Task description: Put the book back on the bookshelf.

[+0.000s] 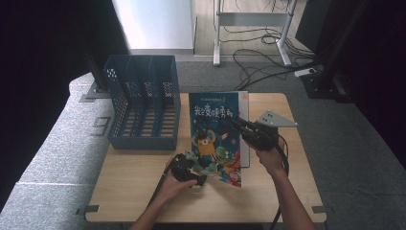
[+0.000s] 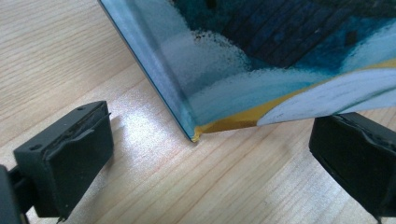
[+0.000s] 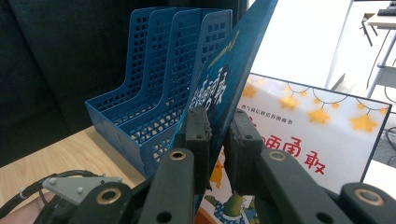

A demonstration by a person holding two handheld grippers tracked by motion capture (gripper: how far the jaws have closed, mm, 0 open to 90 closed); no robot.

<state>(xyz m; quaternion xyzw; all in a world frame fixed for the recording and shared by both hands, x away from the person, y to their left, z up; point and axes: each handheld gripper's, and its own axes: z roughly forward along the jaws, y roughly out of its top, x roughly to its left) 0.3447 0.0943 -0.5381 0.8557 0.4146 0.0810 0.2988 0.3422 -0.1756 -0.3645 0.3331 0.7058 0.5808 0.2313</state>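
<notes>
Wooden table (image 1: 143,191), seen from the high view. A blue file rack (image 1: 143,103) with several slots stands on the table's far left part. Just right of it, a picture book (image 1: 214,136) with a dark teal cover and a cartoon monster. A second book (image 3: 317,140) with a white cover and yellow stars lies flat beneath and to the right of it; its edge shows along the first book's right side in the high view.

Right gripper (image 1: 238,123): jaws closed on the teal book's right edge, near the title end. In the right gripper view the cover rises steeply between the two pads, tilted up off the white book, with the rack directly behind it on the left. The left gripper's grey plate (image 3: 77,186) shows at bottom left of that view.

Left gripper (image 1: 194,165): at the book's near left corner, held by the left hand (image 1: 172,187). Left gripper view shows the jaws wide apart, resting low over the tabletop, with the book's corner (image 2: 195,135) between them and touching the wood; neither pad touches it. Cover lifts away from that corner.

Floor beyond table: grey carpet, a tangle of black cables (image 1: 258,62), white desk legs (image 1: 251,21).
</notes>
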